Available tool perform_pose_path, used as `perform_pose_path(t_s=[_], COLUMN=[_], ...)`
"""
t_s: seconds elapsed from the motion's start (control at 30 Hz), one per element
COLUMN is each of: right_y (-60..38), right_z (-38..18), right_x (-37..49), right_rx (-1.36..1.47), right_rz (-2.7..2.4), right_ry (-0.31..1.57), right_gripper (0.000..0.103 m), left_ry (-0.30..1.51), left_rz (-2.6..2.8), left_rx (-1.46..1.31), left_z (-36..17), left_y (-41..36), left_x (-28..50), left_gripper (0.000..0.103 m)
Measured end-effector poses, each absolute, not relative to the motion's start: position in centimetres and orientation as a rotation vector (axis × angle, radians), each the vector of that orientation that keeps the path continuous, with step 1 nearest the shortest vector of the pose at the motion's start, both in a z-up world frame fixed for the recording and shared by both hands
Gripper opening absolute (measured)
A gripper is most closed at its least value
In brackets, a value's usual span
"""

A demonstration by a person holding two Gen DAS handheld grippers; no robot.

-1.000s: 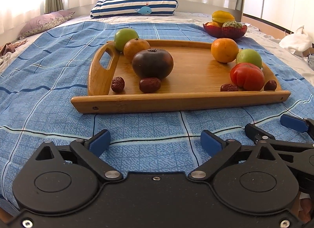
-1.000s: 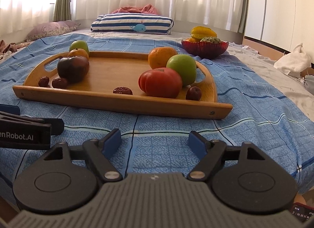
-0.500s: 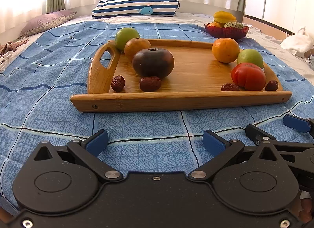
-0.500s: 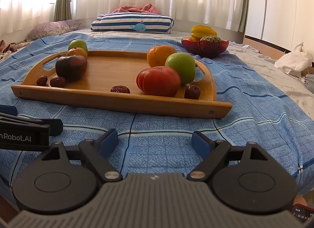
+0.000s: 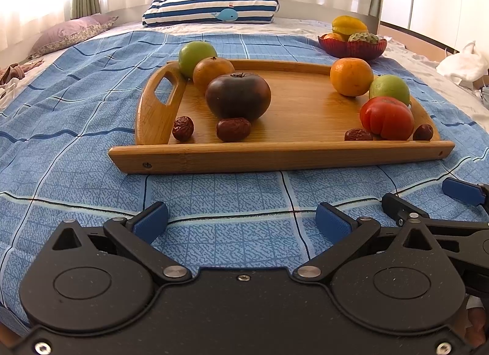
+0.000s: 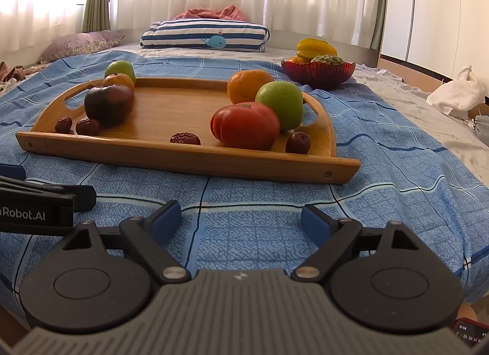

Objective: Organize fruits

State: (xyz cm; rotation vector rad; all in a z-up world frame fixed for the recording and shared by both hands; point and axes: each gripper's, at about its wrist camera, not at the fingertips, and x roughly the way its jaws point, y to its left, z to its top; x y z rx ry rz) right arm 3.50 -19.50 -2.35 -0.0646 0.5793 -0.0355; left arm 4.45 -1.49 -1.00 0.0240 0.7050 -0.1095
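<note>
A wooden tray [image 5: 293,153] [image 6: 171,153] lies on the blue bedspread. On its left end are a green apple [image 5: 197,53], an orange [image 5: 213,70], a dark tomato [image 5: 238,95] and two red dates [image 5: 233,129]. On its right end are an orange [image 6: 249,86], a green apple [image 6: 279,104], a red tomato [image 6: 244,124] and two dates [image 6: 185,138]. My left gripper [image 5: 241,222] and right gripper [image 6: 240,219] are open and empty, low over the bedspread in front of the tray.
A red bowl [image 5: 351,47] [image 6: 318,72] with several fruits stands behind the tray's right end. A striped pillow [image 5: 211,11] lies at the far end. A white bag [image 6: 457,93] lies at the right. The right gripper's fingers [image 5: 461,191] show beside the left one.
Both grippers have risen slightly and shifted a little; the tray sits marginally lower in the views. Nothing on the tray has moved.
</note>
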Motion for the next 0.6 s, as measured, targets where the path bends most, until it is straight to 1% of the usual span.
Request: perform_pose_path(t_s=[0.6], right_y=[-19.52], right_z=[-2.33], right_x=[3.55], right_rx=[-0.064], right_rz=[-0.035], right_ry=[0.580], right_gripper=[0.093], left_ry=[0.710], left_rz=[-0.112], left_rx=[0.027], left_z=[-1.02], left_y=[-1.50], left_x=[4.66], left_gripper=[0.103])
